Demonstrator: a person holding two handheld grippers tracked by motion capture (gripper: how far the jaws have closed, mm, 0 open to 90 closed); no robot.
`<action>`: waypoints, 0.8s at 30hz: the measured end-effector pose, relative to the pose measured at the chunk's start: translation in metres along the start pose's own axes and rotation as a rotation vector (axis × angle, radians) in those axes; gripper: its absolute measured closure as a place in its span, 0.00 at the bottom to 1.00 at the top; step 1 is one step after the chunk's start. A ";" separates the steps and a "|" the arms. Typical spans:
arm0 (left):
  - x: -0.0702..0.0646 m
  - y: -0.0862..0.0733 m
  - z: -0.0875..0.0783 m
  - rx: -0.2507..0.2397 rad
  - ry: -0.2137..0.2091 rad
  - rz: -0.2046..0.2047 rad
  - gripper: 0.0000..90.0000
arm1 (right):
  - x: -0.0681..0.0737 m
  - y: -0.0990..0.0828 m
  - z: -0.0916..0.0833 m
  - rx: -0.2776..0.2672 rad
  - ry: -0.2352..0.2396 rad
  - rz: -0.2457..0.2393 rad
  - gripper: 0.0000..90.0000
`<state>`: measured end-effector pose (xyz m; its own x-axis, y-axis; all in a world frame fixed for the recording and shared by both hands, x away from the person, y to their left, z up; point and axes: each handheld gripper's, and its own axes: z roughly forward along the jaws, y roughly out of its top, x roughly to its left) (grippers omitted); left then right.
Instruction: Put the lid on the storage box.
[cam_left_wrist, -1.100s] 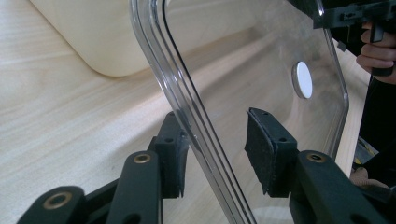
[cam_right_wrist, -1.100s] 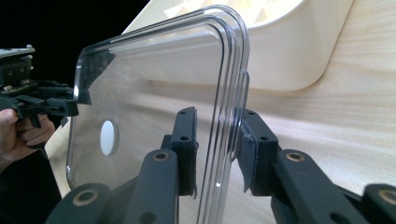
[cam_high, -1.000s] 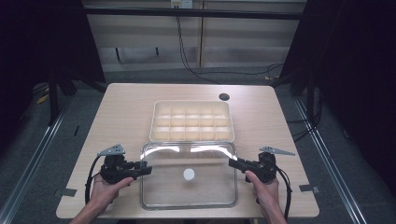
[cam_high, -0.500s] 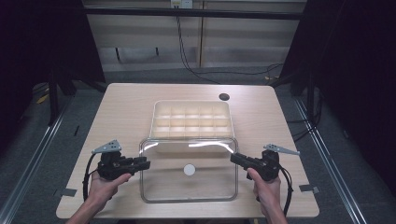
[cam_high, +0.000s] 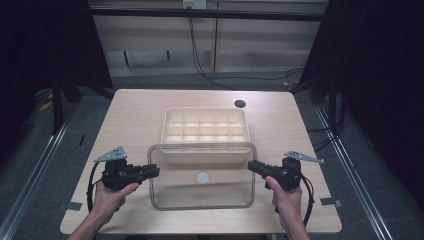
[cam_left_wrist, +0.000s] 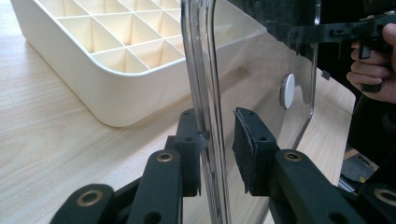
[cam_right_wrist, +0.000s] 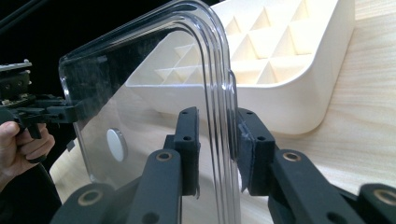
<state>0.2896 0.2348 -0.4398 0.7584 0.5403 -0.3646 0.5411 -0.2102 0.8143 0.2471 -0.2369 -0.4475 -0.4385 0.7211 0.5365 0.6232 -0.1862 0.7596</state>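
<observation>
A clear plastic lid (cam_high: 200, 196) with a round white disc (cam_high: 202, 177) at its centre hangs above the table, held by its two short sides. My left gripper (cam_high: 155, 171) is shut on its left rim and my right gripper (cam_high: 251, 165) on its right rim. The lid's far edge overlaps the near end of a cream compartment tray (cam_high: 166, 131). In the left gripper view, the gripper (cam_left_wrist: 217, 135) straddles the lid (cam_left_wrist: 261, 70) beside the tray (cam_left_wrist: 84, 88). In the right gripper view, the gripper (cam_right_wrist: 217, 133) clamps the lid's rim (cam_right_wrist: 219, 93) in front of the tray (cam_right_wrist: 299, 107).
The light wooden table (cam_high: 130, 120) has a round black hole (cam_high: 240, 104) at its far right. Cables run over the floor behind the table. Metal rails (cam_high: 45, 145) flank the table on both sides.
Both grippers have lifted the lid and carried it away from the person. Its far edge now lies over the tray's near end, and its near edge sits farther from the table's front.
</observation>
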 end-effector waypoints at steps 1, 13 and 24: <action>0.000 0.002 0.000 -0.003 0.003 0.002 0.81 | 0.001 0.001 0.000 -0.001 0.001 -0.001 0.80; 0.000 0.015 -0.007 -0.040 -0.001 0.011 0.81 | 0.007 0.015 0.001 -0.016 -0.006 -0.047 0.79; -0.002 0.036 -0.006 -0.054 0.018 0.046 0.81 | 0.007 0.027 -0.002 -0.057 -0.001 -0.054 0.80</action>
<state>0.3056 0.2311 -0.4076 0.7751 0.5459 -0.3182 0.4850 -0.1913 0.8533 0.2599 -0.2384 -0.4221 -0.4697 0.7318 0.4939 0.5607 -0.1848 0.8071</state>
